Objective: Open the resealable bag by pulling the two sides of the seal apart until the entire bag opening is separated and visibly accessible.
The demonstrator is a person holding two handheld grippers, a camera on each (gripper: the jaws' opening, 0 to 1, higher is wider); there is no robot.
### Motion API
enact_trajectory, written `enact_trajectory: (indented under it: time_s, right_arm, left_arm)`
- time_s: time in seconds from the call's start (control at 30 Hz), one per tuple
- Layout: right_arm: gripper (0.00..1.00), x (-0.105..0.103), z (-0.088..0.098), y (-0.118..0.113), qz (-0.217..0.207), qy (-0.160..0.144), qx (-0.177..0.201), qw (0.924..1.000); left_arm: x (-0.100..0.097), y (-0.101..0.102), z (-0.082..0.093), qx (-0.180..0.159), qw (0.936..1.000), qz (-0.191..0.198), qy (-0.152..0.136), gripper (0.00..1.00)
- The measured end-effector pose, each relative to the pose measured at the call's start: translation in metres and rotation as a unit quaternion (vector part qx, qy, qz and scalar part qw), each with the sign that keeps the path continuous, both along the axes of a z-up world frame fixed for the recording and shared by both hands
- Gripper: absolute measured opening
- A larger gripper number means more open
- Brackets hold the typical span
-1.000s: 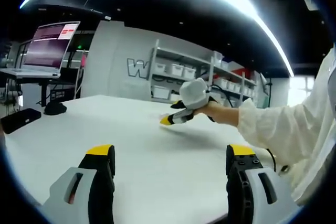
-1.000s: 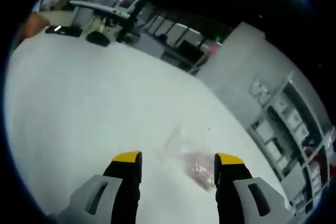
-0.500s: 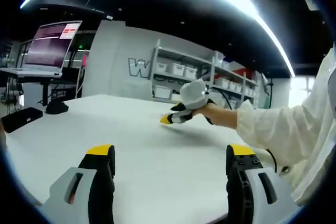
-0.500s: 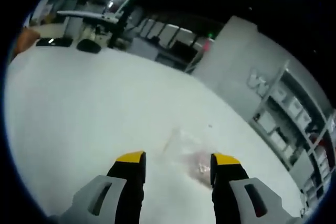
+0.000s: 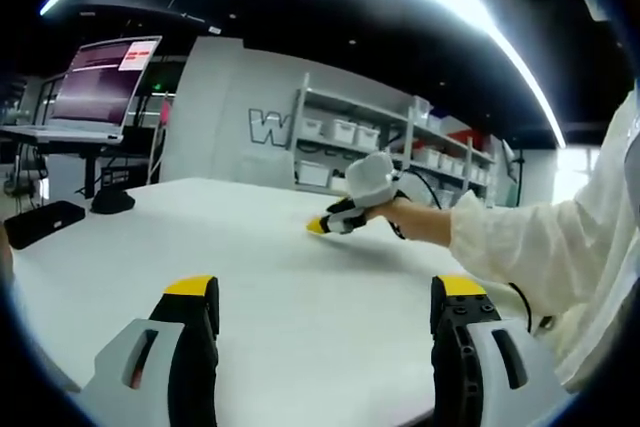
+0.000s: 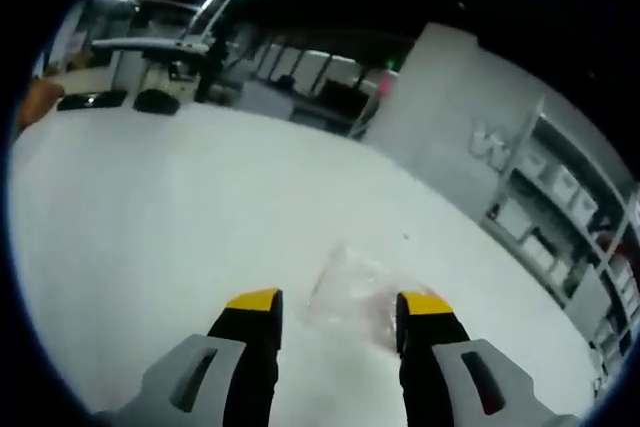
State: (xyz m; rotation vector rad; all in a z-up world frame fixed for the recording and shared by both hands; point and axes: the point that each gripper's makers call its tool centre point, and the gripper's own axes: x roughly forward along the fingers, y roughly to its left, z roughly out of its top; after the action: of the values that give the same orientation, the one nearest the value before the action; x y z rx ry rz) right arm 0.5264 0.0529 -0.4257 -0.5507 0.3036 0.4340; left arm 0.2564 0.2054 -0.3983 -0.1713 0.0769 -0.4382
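Note:
A clear resealable bag (image 6: 352,292) with pinkish contents lies flat on the white table (image 6: 150,207), just beyond my right gripper (image 6: 339,301). That gripper is open, its yellow-tipped jaws standing either side of the bag's near part, apart from it. In the left gripper view my left gripper (image 5: 324,287) is open and low over the near table (image 5: 250,277), holding nothing. Farther across the table the right gripper (image 5: 322,226) shows in a person's hand, pointing left, with a white sleeve (image 5: 530,247) behind it.
A laptop (image 5: 95,87) on a stand and dark items (image 5: 40,222) sit at the table's left end. White shelving (image 5: 370,142) with bins lines the back wall. Desks and dark objects (image 6: 150,97) stand beyond the table's far edge.
The right gripper has moved closer to the bag, which now sits larger and nearly between its jaw tips. The left gripper has stayed still.

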Motion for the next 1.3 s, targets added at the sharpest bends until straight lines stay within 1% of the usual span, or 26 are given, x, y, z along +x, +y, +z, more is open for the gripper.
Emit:
enact_trajectory:
  time_s: [0.07,0.23,0.47,0.77,0.97,1.2,1.3]
  right_arm:
    - [0.44,0.005,0.000,-0.001,-0.002,0.001,0.002,1.0000]
    - [0.43,0.010,0.000,0.001,-0.003,-0.001,0.005,1.0000]
    - [0.38,0.017,-0.004,0.003,-0.005,-0.002,0.006,1.0000]
    - [0.36,0.025,-0.004,0.000,-0.010,-0.003,0.020,0.9998]
    - [0.32,0.033,-0.005,-0.004,-0.014,-0.007,0.030,0.9994]
    - [0.28,0.041,-0.007,-0.002,-0.012,-0.008,0.041,0.9990]
    - [0.27,0.038,-0.006,-0.002,-0.013,-0.007,0.045,0.9989]
  left_arm:
    - [0.001,0.001,0.000,0.000,1.0000,0.001,0.001,0.86]
    - [0.002,0.000,-0.002,0.001,1.0000,-0.001,0.002,0.86]
    - [0.003,0.003,-0.003,0.001,1.0000,0.003,0.005,0.86]
    - [0.004,0.004,-0.006,0.005,0.9999,0.005,0.008,0.86]
    - [0.005,0.003,-0.007,0.007,0.9999,0.001,0.011,0.86]
    - [0.007,0.005,-0.006,0.008,0.9999,0.003,0.010,0.85]
    - [0.007,0.005,-0.006,0.009,0.9999,0.002,0.011,0.85]
